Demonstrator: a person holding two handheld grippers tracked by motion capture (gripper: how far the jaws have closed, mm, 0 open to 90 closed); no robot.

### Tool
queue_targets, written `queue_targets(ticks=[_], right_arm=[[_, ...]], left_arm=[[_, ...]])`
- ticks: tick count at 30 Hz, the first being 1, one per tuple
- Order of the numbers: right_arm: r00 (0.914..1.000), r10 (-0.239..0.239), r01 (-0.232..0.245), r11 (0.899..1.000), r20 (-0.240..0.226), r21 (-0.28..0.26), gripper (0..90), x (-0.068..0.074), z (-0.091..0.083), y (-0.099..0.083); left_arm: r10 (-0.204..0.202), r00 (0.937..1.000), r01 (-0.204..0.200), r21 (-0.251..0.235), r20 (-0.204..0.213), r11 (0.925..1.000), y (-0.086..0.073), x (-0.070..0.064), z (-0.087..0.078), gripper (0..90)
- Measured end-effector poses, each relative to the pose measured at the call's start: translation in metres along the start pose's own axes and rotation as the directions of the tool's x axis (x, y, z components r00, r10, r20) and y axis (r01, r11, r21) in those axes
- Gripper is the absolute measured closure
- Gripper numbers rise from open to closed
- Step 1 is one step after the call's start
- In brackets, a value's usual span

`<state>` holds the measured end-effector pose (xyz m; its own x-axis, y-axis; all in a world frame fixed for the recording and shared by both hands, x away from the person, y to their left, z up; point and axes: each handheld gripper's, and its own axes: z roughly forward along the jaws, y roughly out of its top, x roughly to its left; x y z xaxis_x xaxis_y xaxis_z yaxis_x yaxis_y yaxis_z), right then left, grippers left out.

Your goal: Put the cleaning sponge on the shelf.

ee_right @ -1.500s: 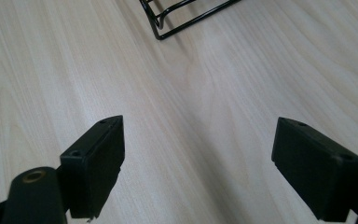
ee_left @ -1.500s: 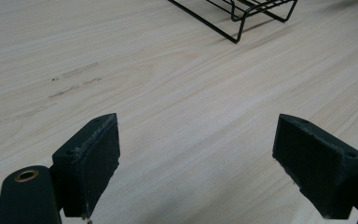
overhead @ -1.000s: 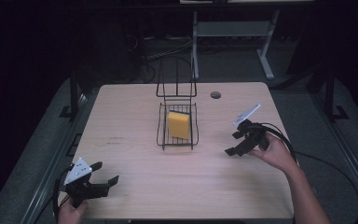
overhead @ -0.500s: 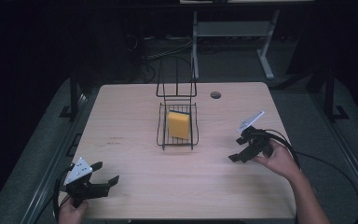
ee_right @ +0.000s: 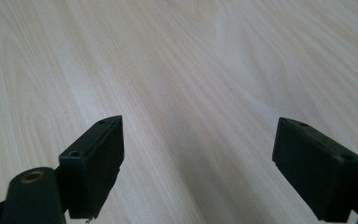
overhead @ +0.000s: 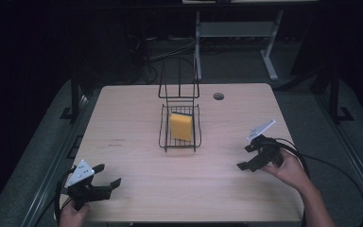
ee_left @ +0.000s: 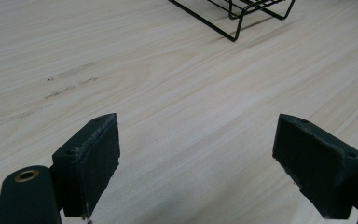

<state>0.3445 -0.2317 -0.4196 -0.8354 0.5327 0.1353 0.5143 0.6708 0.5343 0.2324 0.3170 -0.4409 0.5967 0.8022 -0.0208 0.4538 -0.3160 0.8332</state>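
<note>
Supporting every item in the scene, the desk (overhead: 137, 113) is a light wooden surface with a small round dark grommet (overhead: 218, 96) near its far edge. The wire basket (overhead: 180, 127) stands at the middle of the desk and serves as the landmark; its tall looped back rises on the far side. The yellow sponge (overhead: 181, 126) sits inside the basket, leaning on its wires.

The right gripper (overhead: 246, 157) hovers well to the right of the basket and slightly nearer the person, held by the right hand (overhead: 290, 168). Its jaws are spread wide with nothing between them; the right gripper view shows bare wood under them.

The left gripper (overhead: 106, 175) is well to the near left of the basket, at the desk's near edge. Its jaws are likewise spread wide and hold nothing; the left gripper view shows a corner of the basket farther off.
</note>
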Motion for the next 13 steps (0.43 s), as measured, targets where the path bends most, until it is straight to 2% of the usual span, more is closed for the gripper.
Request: queue_targets(ticks=[8,13], right_arm=[[0.9998,0.02,-0.019,1.0,0.004,-0.006,16.1,0.002,0.0,-0.015],[0.9998,0.016,-0.016,1.0,0.01,-0.022,14.8,0.007,0.002,-0.017]], left_arm=[[0.003,1.0,-0.003,0.002,0.002,1.0,0.0,0.0,0.001,14.2],[0.003,1.0,-0.003,0.001,0.002,1.0,0.0,0.0,0.001,14.2]])
